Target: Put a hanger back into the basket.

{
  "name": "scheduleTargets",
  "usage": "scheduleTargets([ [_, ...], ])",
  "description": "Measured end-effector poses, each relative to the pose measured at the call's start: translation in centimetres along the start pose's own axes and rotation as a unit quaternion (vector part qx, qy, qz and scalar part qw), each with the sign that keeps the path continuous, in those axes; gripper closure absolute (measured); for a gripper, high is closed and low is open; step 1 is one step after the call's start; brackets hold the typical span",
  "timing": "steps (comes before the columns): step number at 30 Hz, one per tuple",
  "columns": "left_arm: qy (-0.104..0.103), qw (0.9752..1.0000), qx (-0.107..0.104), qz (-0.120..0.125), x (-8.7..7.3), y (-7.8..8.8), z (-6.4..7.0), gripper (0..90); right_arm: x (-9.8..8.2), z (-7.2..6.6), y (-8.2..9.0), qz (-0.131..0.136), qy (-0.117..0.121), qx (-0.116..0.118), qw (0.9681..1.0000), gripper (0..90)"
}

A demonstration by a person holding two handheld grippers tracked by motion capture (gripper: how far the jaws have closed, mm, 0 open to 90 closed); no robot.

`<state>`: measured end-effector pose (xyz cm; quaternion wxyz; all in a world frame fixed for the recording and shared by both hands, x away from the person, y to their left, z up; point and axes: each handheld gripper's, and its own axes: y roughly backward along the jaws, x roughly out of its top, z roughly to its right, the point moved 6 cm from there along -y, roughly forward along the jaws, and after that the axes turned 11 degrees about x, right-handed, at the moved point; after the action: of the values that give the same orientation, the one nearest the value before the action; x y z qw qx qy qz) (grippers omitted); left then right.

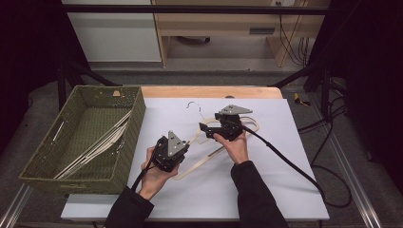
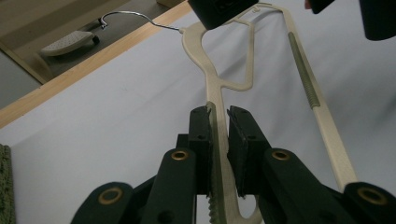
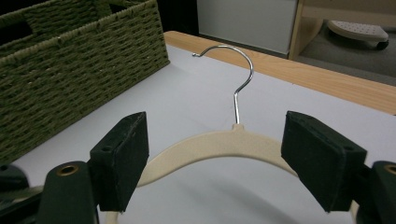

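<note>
A cream hanger with a metal hook lies on the white sheet. My left gripper is shut on one of its arms. In the left gripper view the pads of my left gripper press that arm of the hanger from both sides. My right gripper is at the hanger's neck, its jaws open. In the right gripper view my right gripper straddles the curved shoulder of the hanger just below the hook, and its pads stand clear of the hanger.
A green woven basket stands at the left of the table with several cream hangers lying in it. Its wall is close to my right gripper's left side. The table's wooden edge runs along the far side.
</note>
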<state>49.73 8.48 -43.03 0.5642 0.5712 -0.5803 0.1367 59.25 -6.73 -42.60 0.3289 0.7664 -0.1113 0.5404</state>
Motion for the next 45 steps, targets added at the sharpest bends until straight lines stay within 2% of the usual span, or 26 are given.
scheduleTargets([
  [4,0.000,1.0000,-0.001,-0.002,-0.1,0.0,0.0,79.6,0.2,0.5,-0.7,-0.001,-0.001,-0.004,1.0000,27.2],
  [8,0.000,1.0000,-0.001,-0.001,-0.1,0.0,0.0,79.6,0.5,1.7,-1.6,-0.010,-0.006,-0.018,0.9998,32.0],
  [11,0.000,1.0000,0.000,0.001,-0.1,0.0,0.0,79.6,0.5,2.1,-1.8,-0.013,-0.008,-0.023,0.9996,33.2],
  [12,-0.003,1.0000,-0.003,-0.006,-0.2,0.1,0.1,79.6,0.5,2.3,-2.0,-0.014,-0.009,-0.022,0.9996,36.7],
  [18,-0.002,1.0000,-0.003,-0.003,-0.2,0.1,0.4,79.6,0.4,2.5,-2.4,-0.020,-0.009,-0.017,0.9996,43.0],
  [20,-0.010,0.9999,-0.005,-0.006,-0.2,0.2,0.5,79.5,0.2,2.5,-2.8,-0.025,-0.018,-0.018,0.9994,49.7],
  [27,-0.011,0.9999,-0.006,0.000,-0.2,0.2,0.8,79.5,-0.4,3.1,-3.4,-0.043,-0.016,-0.022,0.9987,63.2],
  [28,-0.011,0.9999,-0.007,0.000,-0.2,0.2,0.9,79.5,-0.5,3.2,-3.6,-0.047,-0.021,-0.019,0.9985,67.9],
  [30,-0.012,0.9999,-0.007,-0.001,-0.3,0.1,1.0,79.5,-0.6,3.3,-3.7,-0.050,-0.016,-0.019,0.9985,69.3],
  [32,-0.017,0.9998,-0.008,-0.005,-0.4,0.1,1.0,79.5,-0.8,3.2,-3.9,-0.056,-0.025,-0.011,0.9981,76.9],
  [33,-0.010,0.9999,-0.010,-0.006,-0.5,0.0,1.2,79.5,-0.8,3.1,-4.0,-0.061,-0.031,-0.007,0.9977,79.1],
  [36,-0.012,0.9998,-0.012,-0.009,-0.6,0.0,1.4,79.5,-0.9,3.1,-4.1,-0.069,-0.038,0.001,0.9969,83.2],
  [37,-0.021,0.9997,-0.009,-0.007,-0.6,-0.1,1.3,79.5,-1.0,3.1,-4.1,-0.070,-0.038,0.002,0.9968,83.7],
  [39,-0.014,0.9997,-0.015,-0.010,-0.7,-0.1,1.5,79.5,-1.0,3.1,-4.1,-0.071,-0.035,0.002,0.9968,85.6],
  [40,-0.020,0.9996,-0.015,-0.012,-0.7,0.0,1.5,79.5,-1.0,3.1,-4.0,-0.070,-0.034,-0.001,0.9969,88.6],
  [45,-0.023,0.9996,-0.014,-0.008,-0.7,0.1,1.6,79.5,-0.9,3.0,-3.9,-0.075,-0.039,-0.003,0.9964,89.0],
])
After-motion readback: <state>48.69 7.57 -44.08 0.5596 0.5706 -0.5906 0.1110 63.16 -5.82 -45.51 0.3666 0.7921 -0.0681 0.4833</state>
